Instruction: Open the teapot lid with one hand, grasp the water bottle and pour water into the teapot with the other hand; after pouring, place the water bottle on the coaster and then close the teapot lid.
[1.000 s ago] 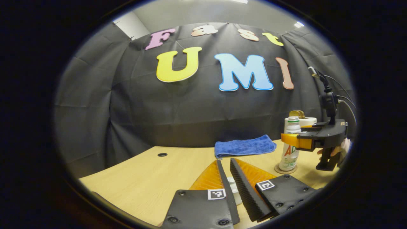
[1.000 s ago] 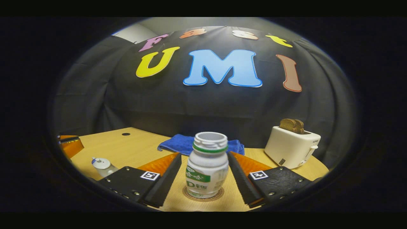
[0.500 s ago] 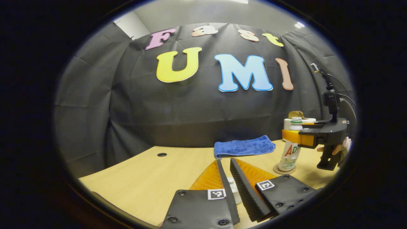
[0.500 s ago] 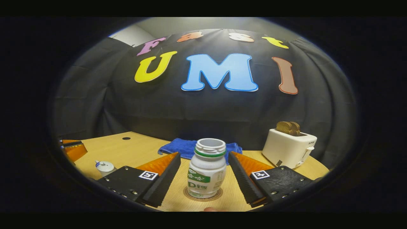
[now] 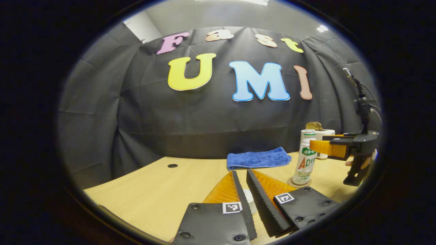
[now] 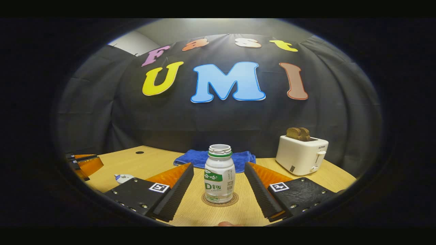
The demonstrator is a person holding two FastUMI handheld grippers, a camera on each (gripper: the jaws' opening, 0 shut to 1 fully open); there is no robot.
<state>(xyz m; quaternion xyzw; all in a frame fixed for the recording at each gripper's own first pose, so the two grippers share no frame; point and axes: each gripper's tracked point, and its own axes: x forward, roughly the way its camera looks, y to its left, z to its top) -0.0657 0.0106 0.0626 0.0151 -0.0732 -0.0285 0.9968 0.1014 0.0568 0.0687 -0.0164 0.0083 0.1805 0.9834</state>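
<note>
Withdrawn from the bottle (image 6: 219,178) on its coaster (image 6: 220,201), the right gripper (image 6: 218,183) stands apart, while the left gripper (image 5: 246,194), clamped on the lid (image 5: 251,200), risks dropping it off-centre.

Right gripper view: water bottle (image 6: 219,178) upright on coaster (image 6: 219,200) at 12 o'clock, bare table (image 6: 245,212) around it. Blue towel (image 6: 214,160) behind; toaster (image 6: 301,153) at 2 o'clock (well apart).

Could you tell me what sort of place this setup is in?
Probably a staged recording booth, not a real kitchen: black cloth wall behind a wooden table, with household props, a toaster, blue towel and water bottle.
</note>
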